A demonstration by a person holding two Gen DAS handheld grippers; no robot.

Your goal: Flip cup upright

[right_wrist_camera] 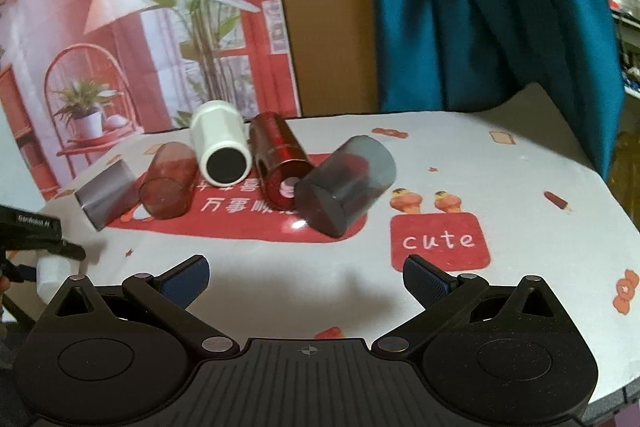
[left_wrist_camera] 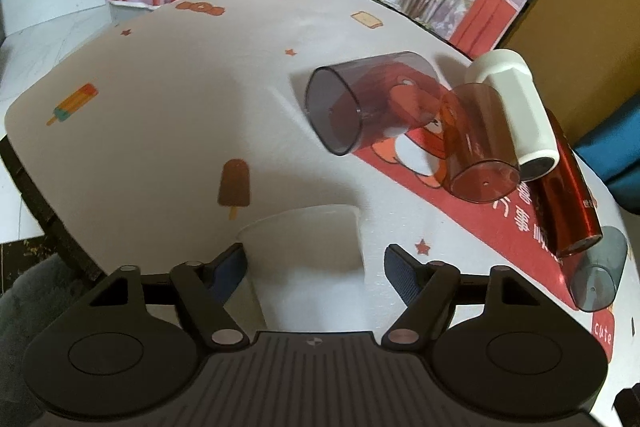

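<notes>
In the left wrist view a white translucent cup (left_wrist_camera: 308,247) stands between the fingers of my left gripper (left_wrist_camera: 314,267); the left pad touches it, the right pad stands apart, so the gripper is open. Several cups lie on their sides further back: a grey one (left_wrist_camera: 352,103), an amber one (left_wrist_camera: 476,147), a white one (left_wrist_camera: 516,111), a red one (left_wrist_camera: 564,195) and another grey one (left_wrist_camera: 598,273). My right gripper (right_wrist_camera: 306,279) is open and empty above the cloth. In the right wrist view the lying cups form a row: grey (right_wrist_camera: 107,195), amber (right_wrist_camera: 168,181), white (right_wrist_camera: 220,149), red (right_wrist_camera: 280,163), grey (right_wrist_camera: 346,185).
The table carries a white cartoon-print cloth (right_wrist_camera: 500,187) with a red "cute" patch (right_wrist_camera: 440,241). A printed backdrop (right_wrist_camera: 140,27) hangs behind and a teal curtain (right_wrist_camera: 492,7) at the right. The left gripper's body (right_wrist_camera: 32,227) shows at the left edge of the right wrist view.
</notes>
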